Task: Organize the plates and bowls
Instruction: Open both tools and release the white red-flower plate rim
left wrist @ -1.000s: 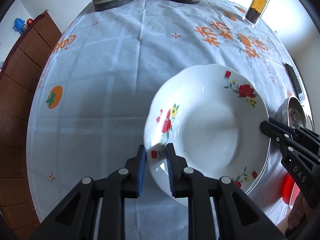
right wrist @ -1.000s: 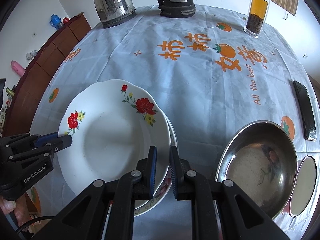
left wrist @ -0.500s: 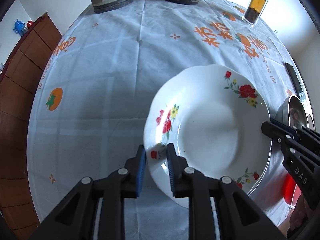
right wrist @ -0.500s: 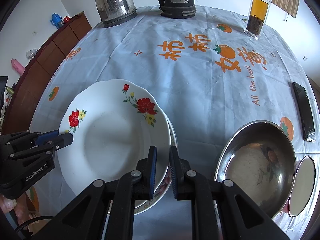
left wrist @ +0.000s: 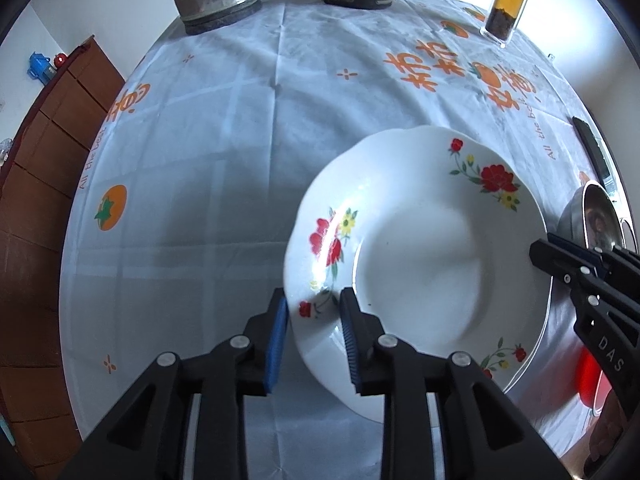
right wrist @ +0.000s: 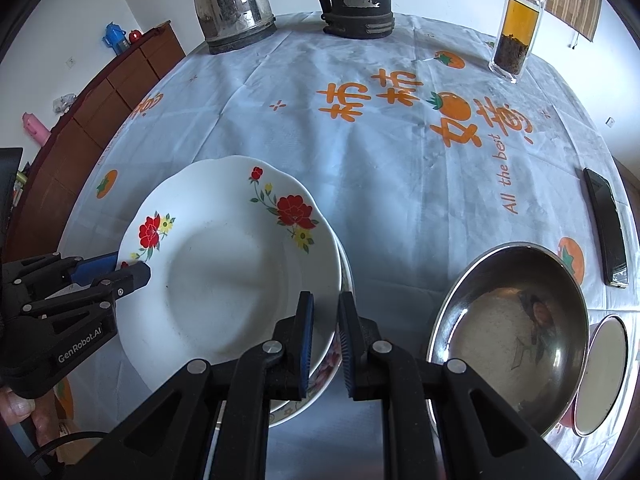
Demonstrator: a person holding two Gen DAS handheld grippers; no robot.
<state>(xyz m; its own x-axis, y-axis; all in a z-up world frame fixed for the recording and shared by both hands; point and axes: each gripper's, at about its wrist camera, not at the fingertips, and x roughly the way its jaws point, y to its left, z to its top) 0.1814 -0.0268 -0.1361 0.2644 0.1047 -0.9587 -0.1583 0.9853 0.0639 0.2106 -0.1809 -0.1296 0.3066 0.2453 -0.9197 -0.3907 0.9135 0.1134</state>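
A white floral plate (left wrist: 420,264) sits on top of a small stack of plates at the near side of the table (left wrist: 240,120), its scalloped rim overhanging the plate below (right wrist: 320,384). The left gripper (left wrist: 314,320) straddles the near-left rim; its jaws have just been opening, and the blue pads now stand clear of the rim, which lies loose between them. The right gripper (right wrist: 325,340) pinches the opposite rim of the top plate, jaws pressed close. The plate looks like glazed ceramic: stiff, fairly heavy, slick and likely to chip if dropped or knocked against its neighbour. The flat rim is the only sensible hold, taken deep enough that the glaze cannot slide out. A steel bowl (right wrist: 508,336) waits just right of the stack.
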